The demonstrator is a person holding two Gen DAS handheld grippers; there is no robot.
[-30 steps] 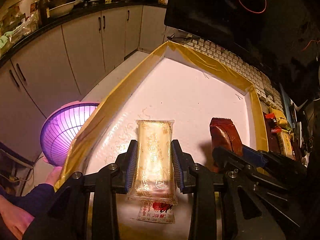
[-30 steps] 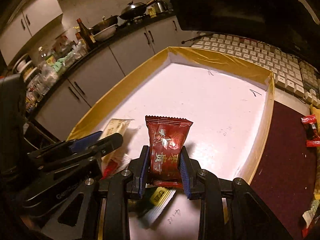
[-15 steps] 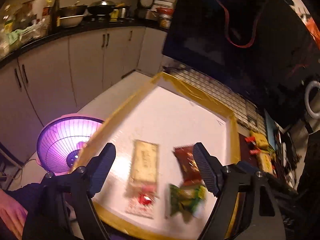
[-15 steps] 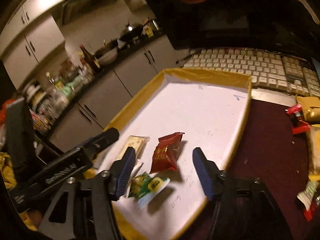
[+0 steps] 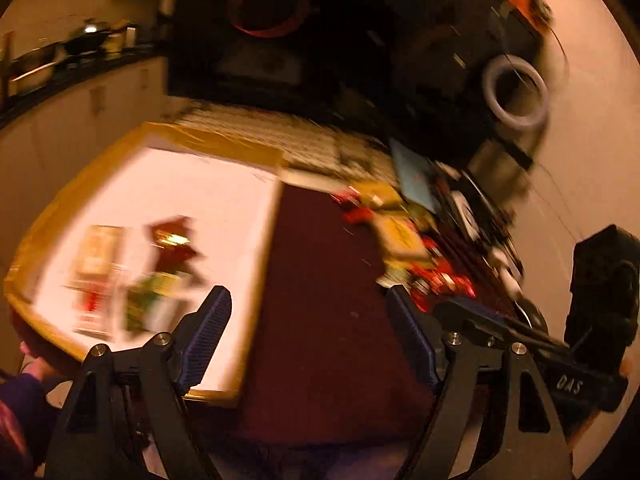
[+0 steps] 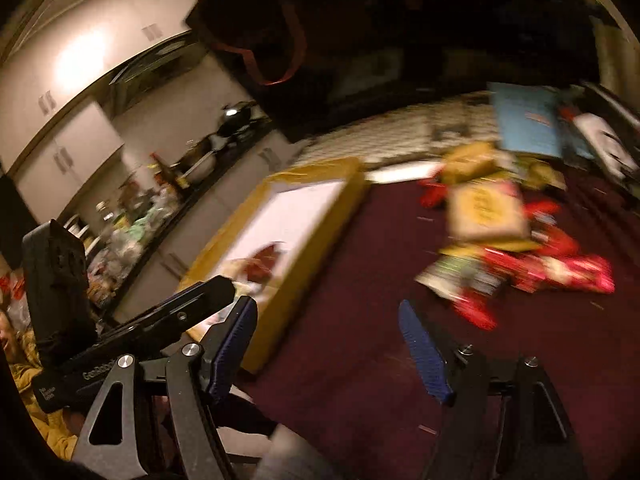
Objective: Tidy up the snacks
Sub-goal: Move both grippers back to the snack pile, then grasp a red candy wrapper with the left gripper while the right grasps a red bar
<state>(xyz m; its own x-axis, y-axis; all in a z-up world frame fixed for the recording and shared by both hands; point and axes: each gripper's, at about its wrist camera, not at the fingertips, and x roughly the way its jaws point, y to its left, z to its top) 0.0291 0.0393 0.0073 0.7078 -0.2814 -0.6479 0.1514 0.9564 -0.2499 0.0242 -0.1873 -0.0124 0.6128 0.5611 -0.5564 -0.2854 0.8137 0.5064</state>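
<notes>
Yellow tape edges the white tray [image 5: 224, 136], and four snack packets [image 5: 136, 268] lie side by side in it, likely so they stay sorted. Both tongs are empty: the left gripper [image 5: 306, 326] stands wide, and the right gripper [image 6: 328, 344] has just been opening wide. Both point over the dark red mat [image 6: 360, 360] toward the loose snack pile [image 6: 504, 248], probably for more.

Both grippers let go: left gripper [image 5: 306, 336] dropped gold pkt [image 5: 96, 252], right gripper [image 6: 326, 344] dropped red pkt [image 5: 176, 248]; jaws opened wide, empty. Both swung from tray [image 5: 224, 144] toward snack pile [image 6: 500, 240] at 2 o'clock.
</notes>
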